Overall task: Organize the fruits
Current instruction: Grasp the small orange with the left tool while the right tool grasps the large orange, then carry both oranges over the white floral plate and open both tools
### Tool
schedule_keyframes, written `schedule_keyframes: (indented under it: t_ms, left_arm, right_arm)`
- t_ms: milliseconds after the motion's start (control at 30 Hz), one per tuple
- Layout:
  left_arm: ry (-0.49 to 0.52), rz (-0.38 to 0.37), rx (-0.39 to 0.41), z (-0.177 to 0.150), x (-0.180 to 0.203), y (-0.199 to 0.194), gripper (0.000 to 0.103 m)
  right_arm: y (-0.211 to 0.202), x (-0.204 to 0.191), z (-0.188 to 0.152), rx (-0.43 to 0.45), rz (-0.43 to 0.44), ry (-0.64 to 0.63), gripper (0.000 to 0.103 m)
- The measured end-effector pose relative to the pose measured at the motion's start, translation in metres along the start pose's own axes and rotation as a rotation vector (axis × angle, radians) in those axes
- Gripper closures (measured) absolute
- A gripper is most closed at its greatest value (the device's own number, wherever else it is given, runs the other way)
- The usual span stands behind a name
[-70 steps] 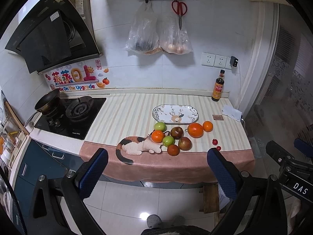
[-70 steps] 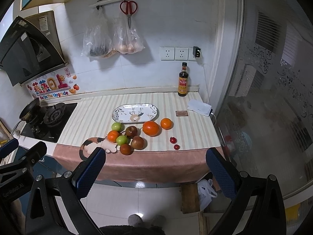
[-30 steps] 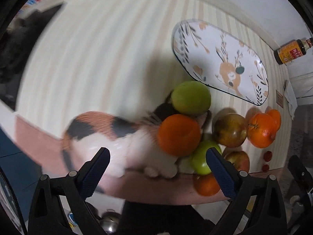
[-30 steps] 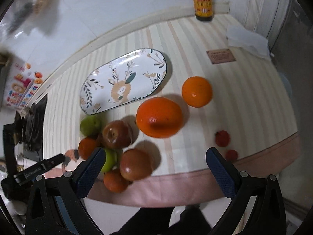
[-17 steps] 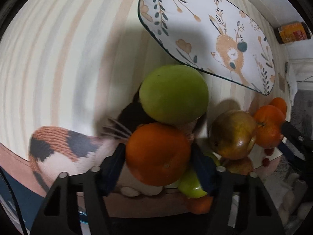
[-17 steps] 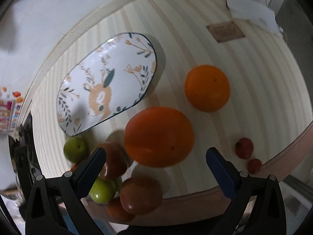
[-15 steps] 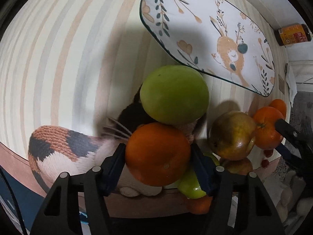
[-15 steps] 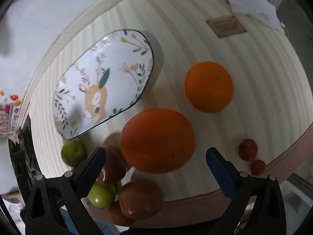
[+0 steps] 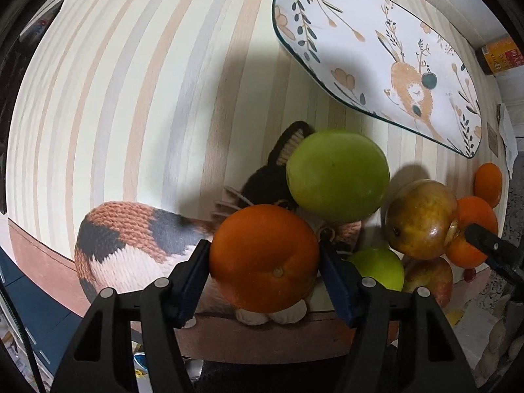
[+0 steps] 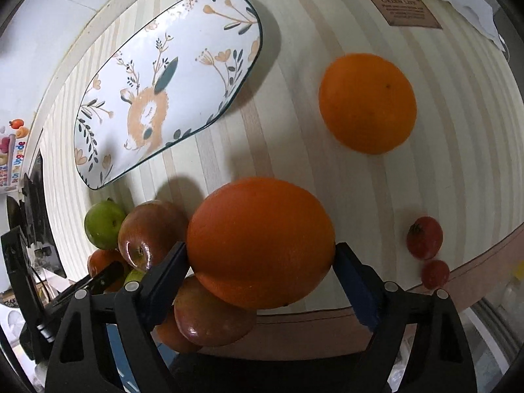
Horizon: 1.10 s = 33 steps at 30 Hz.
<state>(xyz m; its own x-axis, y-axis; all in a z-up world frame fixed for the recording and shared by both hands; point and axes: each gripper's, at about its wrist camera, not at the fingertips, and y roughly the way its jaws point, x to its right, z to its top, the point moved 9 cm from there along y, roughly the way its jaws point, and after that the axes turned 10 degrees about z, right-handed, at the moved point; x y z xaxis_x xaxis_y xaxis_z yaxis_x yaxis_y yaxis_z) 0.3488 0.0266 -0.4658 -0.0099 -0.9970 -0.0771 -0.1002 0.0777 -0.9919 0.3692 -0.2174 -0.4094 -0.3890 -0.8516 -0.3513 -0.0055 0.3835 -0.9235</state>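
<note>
Right wrist: hand-held gripper (image 10: 262,262) closing around big orange (image 10: 260,242), wide before.

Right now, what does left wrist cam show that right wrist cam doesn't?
Left wrist only: the knitted calico cat toy and the left gripper, its blue pads pressed on a small orange.

Right wrist only: two small red tomatoes, a brown printed card, and the right gripper, its jaws closing around the large orange.

Both: the oval deer-print plate, which holds no fruit, a round green fruit, a red-brown apple and the striped countertop.
</note>
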Motion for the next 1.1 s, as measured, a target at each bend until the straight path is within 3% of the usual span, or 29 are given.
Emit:
schedule_keyframes:
  t_ms: [133,267,500,733,933,1100]
  left_arm:
    - [-0.004,0.005,0.007,0.001,-0.001,-0.006,0.04]
    - [-0.007,0.019,0.016,0.006,0.003,-0.001,0.041]
    - [-0.004,0.028,0.044,0.005,-0.008,-0.015,0.041]
    - [0.003,-0.011,0.098,0.013,-0.013,-0.063,0.041]
    - [0.05,-0.092,0.206,0.069,0.02,-0.132,0.041]
    - [0.072,-0.109,0.216,0.135,0.043,-0.134,0.041]
  right_arm:
    - [0.001,0.0,0.008,0.001,-0.004,-0.008,0.012]
    - [0.008,-0.001,0.009,-0.052,0.015,-0.005,0.014]
    - [0.005,-0.003,0.009,-0.017,-0.024,-0.051,0.015]
    - [-0.019,-0.026,0.01,0.046,0.009,-0.096,0.016]
    - [-0.059,-0.066,0.033,0.133,0.077,-0.158,0.016]
    - [-0.062,-0.081,0.078,0.17,0.051,-0.202,0.016]
